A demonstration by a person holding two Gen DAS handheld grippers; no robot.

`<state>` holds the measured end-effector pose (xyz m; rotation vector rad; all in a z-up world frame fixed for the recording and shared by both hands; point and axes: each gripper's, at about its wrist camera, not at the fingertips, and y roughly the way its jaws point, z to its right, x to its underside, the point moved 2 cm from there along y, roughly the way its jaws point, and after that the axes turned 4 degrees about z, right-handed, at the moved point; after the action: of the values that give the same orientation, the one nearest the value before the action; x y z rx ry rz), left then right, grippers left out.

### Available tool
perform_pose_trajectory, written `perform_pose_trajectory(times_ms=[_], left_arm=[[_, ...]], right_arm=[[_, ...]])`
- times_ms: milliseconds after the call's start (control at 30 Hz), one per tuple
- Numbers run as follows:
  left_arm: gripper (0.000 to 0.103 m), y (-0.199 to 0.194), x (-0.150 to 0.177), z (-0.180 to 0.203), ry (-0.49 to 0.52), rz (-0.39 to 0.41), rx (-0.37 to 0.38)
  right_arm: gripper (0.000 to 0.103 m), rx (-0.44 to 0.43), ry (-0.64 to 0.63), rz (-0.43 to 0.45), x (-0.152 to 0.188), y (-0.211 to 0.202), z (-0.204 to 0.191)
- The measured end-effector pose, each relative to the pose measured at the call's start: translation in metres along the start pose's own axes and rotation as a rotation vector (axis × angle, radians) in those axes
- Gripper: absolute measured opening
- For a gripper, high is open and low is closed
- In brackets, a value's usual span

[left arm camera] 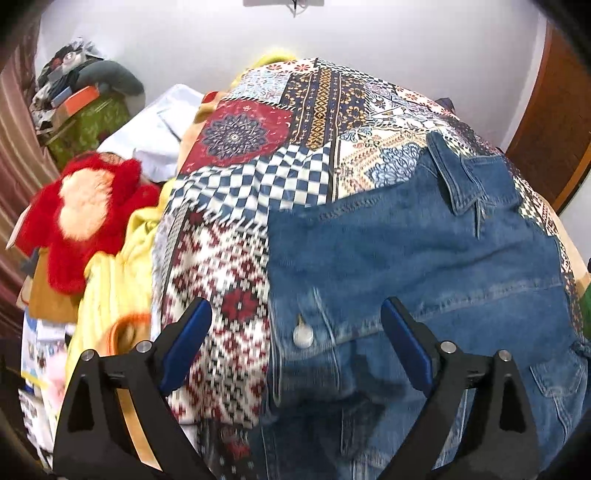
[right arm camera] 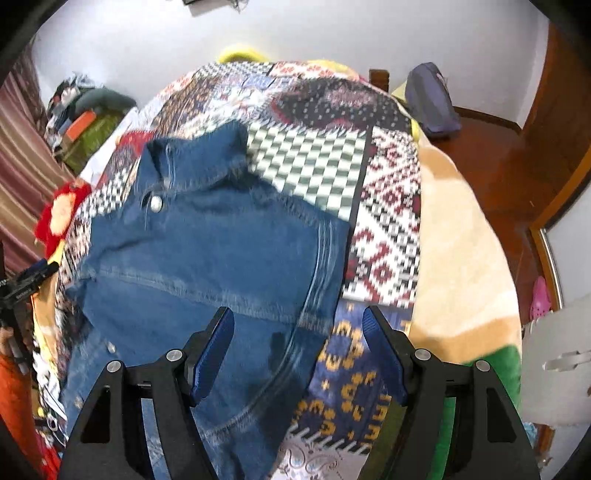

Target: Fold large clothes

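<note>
A: Where does the left wrist view sit?

B: Low and close over the denim jacket (left arm camera: pixel 424 266), looking forward between its two fingers (left arm camera: pixel 188 343) across the patchwork quilt (left arm camera: pixel 240 206) toward the white wall (left arm camera: pixel 369 37).

A: And the right wrist view?

B: Somewhat higher and further back, facing the same wall (right arm camera: pixel 295 33), with the jacket (right arm camera: pixel 207 240) to its left and the wooden floor (right arm camera: pixel 509 170) at right.

A: What do they share?

B: Jacket, quilt (right arm camera: pixel 384 229), red plush toy (left arm camera: pixel 85 206) (right arm camera: pixel 61 214) and wall.

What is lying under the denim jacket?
The denim jacket lies spread on a patchwork bedspread, which shows all around it. What the bedspread looks like directly beneath the jacket is covered and cannot be seen.
</note>
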<state>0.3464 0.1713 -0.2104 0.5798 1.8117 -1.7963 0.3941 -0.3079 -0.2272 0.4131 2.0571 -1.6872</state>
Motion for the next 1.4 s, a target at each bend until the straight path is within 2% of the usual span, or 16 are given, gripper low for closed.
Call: perform_pose_trajectory(times_ms=[67, 167, 233, 333, 433, 567, 600, 633, 667, 700, 767, 867, 967, 1067, 1267, 1400], left_arm=[[0.094, 0.02, -0.009, -0.005, -0.022, -0.026, 0.017], [0.094, 0.063, -0.015, -0.013, -0.069, -0.129, 0.037], [0.094, 0.085, -0.015, -0.017, -0.091, -0.171, 0.05], [0.094, 0.116, -0.019, -0.024, -0.131, -0.221, 0.063], [0.094, 0.136, -0.022, -0.024, -0.145, -0.252, 0.101], [0.093, 0.142, -0.033, -0.013, -0.089, -0.217, 0.117], [0.086, 0.142, -0.036, -0.013, -0.099, -0.195, 0.107], [0.079, 0.142, -0.038, -0.013, -0.11, -0.179, 0.096], [0.068, 0.141, -0.039, -0.015, -0.125, -0.161, 0.077], [0.049, 0.14, -0.041, -0.016, -0.14, -0.147, 0.059], [0.026, 0.139, -0.042, -0.02, -0.171, -0.137, 0.073], [0.018, 0.135, -0.042, -0.026, -0.202, -0.132, 0.083], [0.014, 0.116, -0.043, -0.03, -0.21, -0.096, 0.066], [0.01, 0.092, -0.046, -0.036, -0.188, -0.054, 0.038], [0.01, 0.056, -0.049, -0.056, -0.134, 0.003, -0.021], [0.01, 0.062, -0.051, -0.066, -0.123, 0.004, -0.075]], right_arm=[[0.07, -0.005, 0.014, 0.001, -0.007, 0.006, 0.005], [0.07, -0.017, 0.037, -0.016, -0.013, 0.023, 0.014], [0.07, -0.028, 0.064, -0.042, -0.015, 0.04, 0.021], [0.07, -0.082, 0.118, -0.076, -0.015, 0.063, 0.03], [0.068, -0.124, 0.15, -0.093, -0.014, 0.078, 0.032], [0.054, -0.172, 0.184, -0.111, -0.018, 0.097, 0.029], [0.053, -0.169, 0.185, -0.104, -0.018, 0.1, 0.029], [0.046, -0.169, 0.192, -0.089, -0.019, 0.104, 0.029], [0.04, -0.169, 0.208, -0.077, -0.019, 0.106, 0.03], [0.037, -0.172, 0.233, -0.07, -0.018, 0.109, 0.034], [0.024, -0.189, 0.28, -0.053, -0.017, 0.111, 0.042], [0.015, -0.203, 0.294, -0.044, -0.02, 0.11, 0.047], [0.013, -0.192, 0.212, -0.039, -0.031, 0.105, 0.039], [0.012, -0.198, 0.188, 0.0, -0.054, 0.098, 0.03], [0.011, -0.139, 0.034, 0.078, -0.102, 0.093, -0.01], [0.011, -0.084, -0.052, 0.118, -0.121, 0.1, -0.038]])
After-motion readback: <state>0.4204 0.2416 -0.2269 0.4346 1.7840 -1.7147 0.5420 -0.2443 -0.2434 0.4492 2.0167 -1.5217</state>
